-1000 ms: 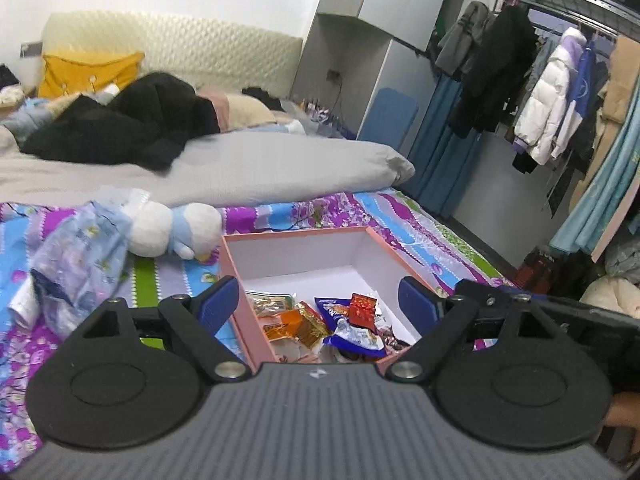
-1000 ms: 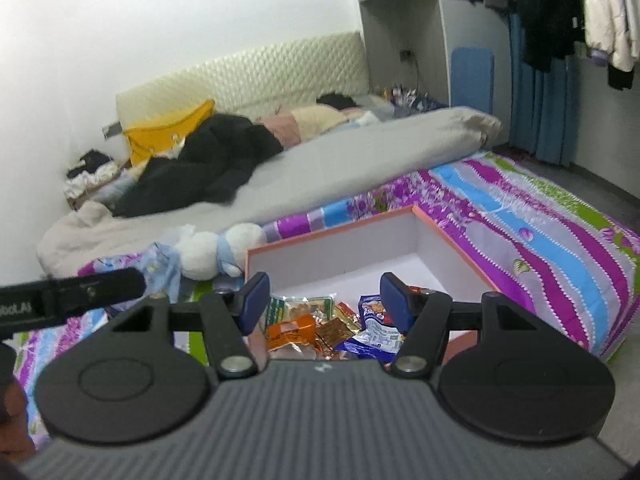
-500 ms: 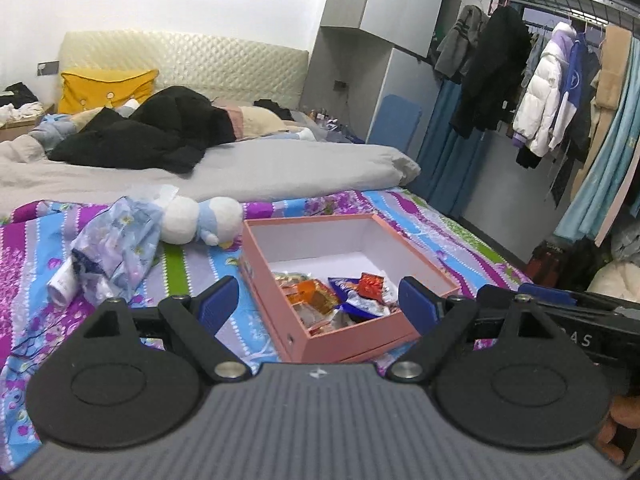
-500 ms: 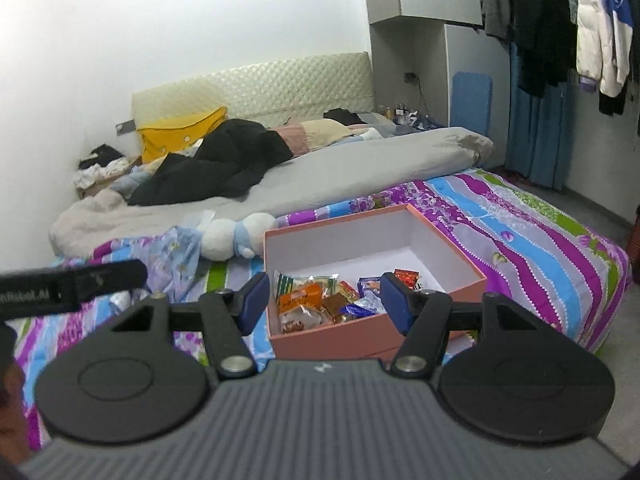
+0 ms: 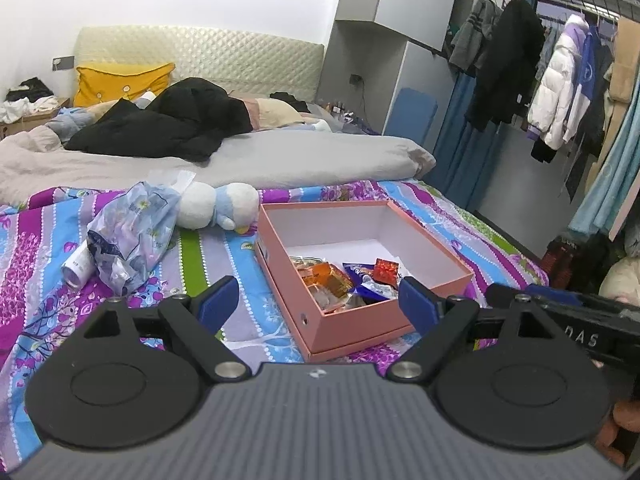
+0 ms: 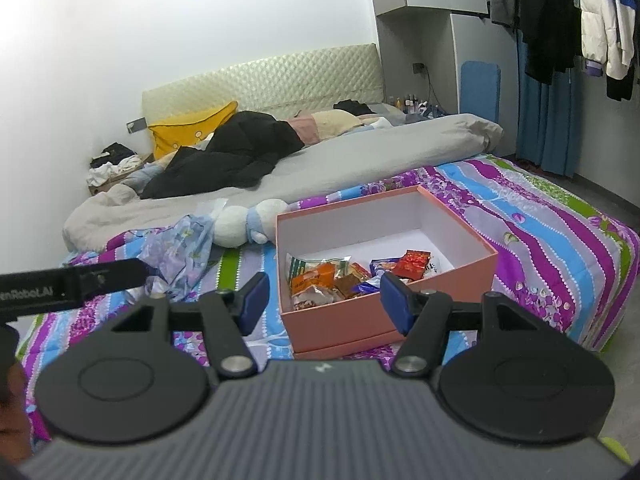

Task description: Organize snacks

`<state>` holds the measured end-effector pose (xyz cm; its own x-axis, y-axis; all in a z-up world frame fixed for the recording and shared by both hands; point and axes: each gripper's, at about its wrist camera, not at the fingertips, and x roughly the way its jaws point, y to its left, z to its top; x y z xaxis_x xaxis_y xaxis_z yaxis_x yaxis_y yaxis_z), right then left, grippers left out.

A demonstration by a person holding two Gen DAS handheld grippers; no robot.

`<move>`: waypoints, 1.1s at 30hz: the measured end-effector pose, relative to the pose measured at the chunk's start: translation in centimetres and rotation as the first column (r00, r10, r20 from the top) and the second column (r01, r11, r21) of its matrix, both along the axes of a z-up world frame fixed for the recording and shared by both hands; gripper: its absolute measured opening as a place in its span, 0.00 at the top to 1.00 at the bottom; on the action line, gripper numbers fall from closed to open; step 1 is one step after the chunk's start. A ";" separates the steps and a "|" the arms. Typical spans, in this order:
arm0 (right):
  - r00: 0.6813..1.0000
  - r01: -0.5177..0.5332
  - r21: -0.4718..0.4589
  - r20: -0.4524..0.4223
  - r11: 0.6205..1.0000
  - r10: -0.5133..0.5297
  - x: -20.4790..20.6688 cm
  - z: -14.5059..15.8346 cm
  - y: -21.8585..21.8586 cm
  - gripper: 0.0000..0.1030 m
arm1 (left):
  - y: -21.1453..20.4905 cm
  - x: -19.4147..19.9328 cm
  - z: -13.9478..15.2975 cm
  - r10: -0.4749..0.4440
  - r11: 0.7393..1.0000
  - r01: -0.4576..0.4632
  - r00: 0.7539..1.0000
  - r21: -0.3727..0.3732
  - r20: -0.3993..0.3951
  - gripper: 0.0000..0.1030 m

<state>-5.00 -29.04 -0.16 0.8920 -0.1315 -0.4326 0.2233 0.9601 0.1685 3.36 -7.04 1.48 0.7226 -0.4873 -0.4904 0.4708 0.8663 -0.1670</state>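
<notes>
A pink box (image 5: pixel 352 320) of snacks (image 6: pixel 352 272) sits on the striped bedspread (image 6: pixel 540 232) (plush toy (image 5: pixel 216 208) beside it). Left gripper (image 5: pixel 318 302) and right gripper (image 6: pixel 324 300) both gape, empty, short of it; coats (image 5: pixel 560 80) hang beyond.

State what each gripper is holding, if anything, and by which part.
Nothing is held. The left gripper and right gripper are both open and empty, short of the pink box of snacks.

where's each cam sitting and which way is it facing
Left wrist: on the left gripper, looking along its open fingers at the pink box of snacks on the bed; the right gripper's side shows at right.
Right wrist: on the right gripper, fingers open, facing the same box; the left gripper's side shows at left.
Shared: box, snacks, plush toy.
</notes>
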 end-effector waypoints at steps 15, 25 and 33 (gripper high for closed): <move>1.000 0.017 -0.001 -0.025 1.000 -0.017 0.4 -1.9 -1.1 0.37 | 0.5 1.4 -1.7 0.012 1.000 -0.013 0.999 -0.027 -0.034 0.03; 0.999 0.037 0.031 0.031 0.999 -0.038 0.1 -1.4 -1.8 0.00 | 0.0 2.1 -2.1 0.001 1.000 0.000 0.999 0.017 -0.032 0.00; 0.999 0.047 0.000 0.006 0.999 -0.047 0.3 -1.6 -1.5 0.00 | -0.6 2.3 -2.1 0.004 0.999 -0.002 0.999 0.049 -0.036 0.00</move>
